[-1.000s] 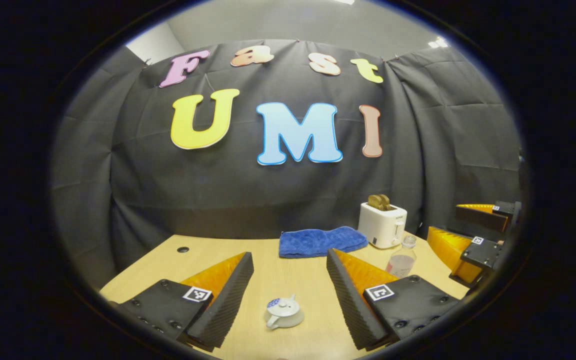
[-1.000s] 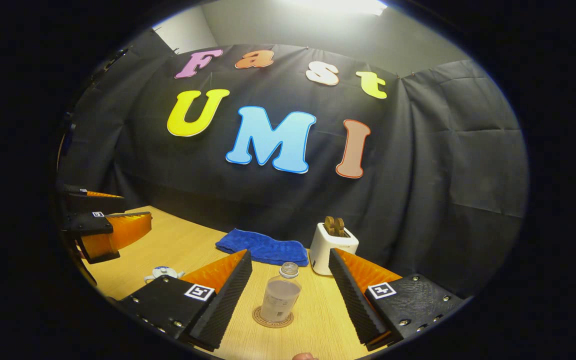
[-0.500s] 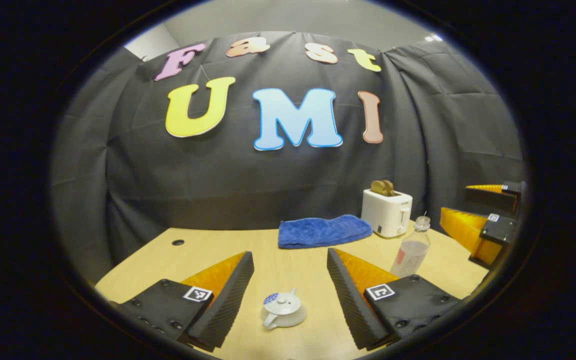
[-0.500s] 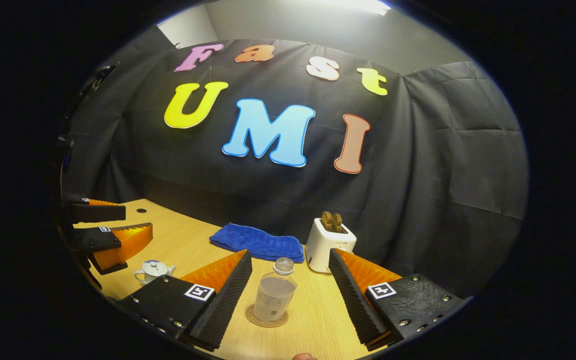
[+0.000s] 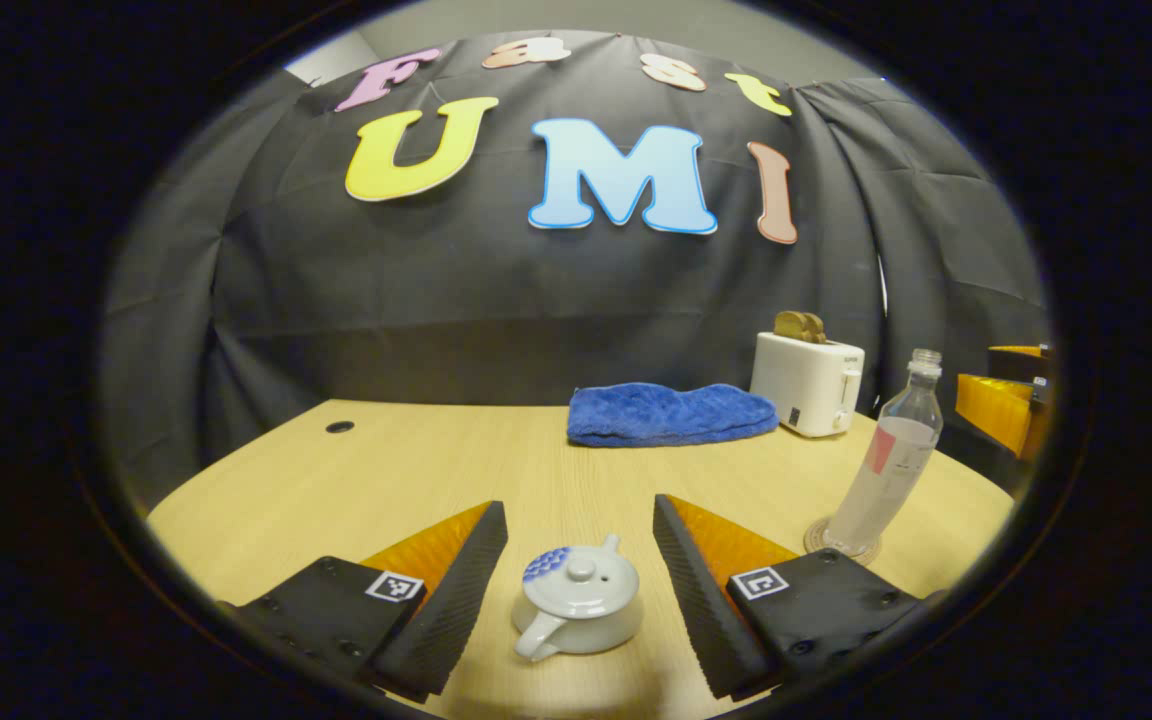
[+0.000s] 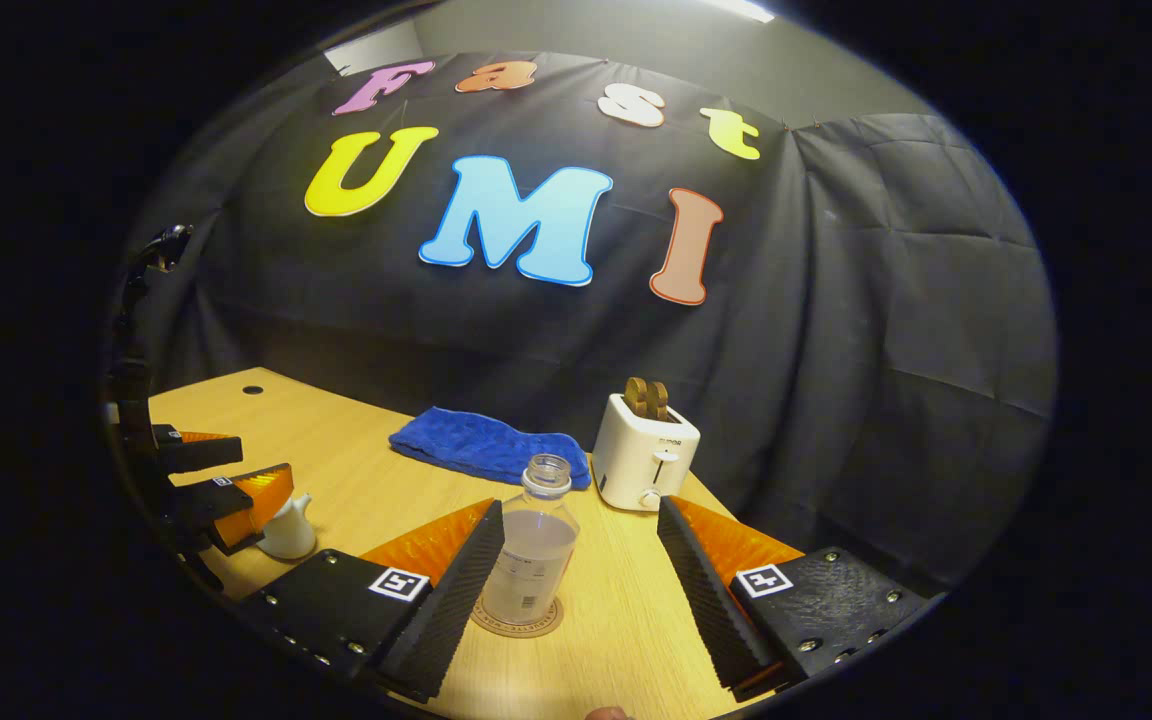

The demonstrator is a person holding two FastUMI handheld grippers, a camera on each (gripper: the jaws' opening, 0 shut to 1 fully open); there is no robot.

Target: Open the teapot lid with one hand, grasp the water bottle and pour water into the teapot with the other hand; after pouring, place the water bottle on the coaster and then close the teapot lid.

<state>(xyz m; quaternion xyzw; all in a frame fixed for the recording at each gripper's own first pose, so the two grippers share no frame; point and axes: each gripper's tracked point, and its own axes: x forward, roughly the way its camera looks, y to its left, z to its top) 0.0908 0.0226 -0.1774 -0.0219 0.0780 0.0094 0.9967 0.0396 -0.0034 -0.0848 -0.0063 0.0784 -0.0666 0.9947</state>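
Print on the water bottle [image 6: 533, 545] label seems too blurred to read.

The left gripper [image 5: 579, 590] hangs low over the surface [image 5: 416, 470], its two fingers spread wide with the teapot [image 5: 576, 610] between them, touching neither finger. In the right gripper view that same gripper [image 6: 236, 480] sits far off, left of the teapot, with one finger just beside the pot.

The right gripper [image 6: 581, 590] is likewise spread wide and held low, level with the teapot; seen from the left gripper view, it [image 5: 1006, 400] sits well to the right of the teapot, apart from it.
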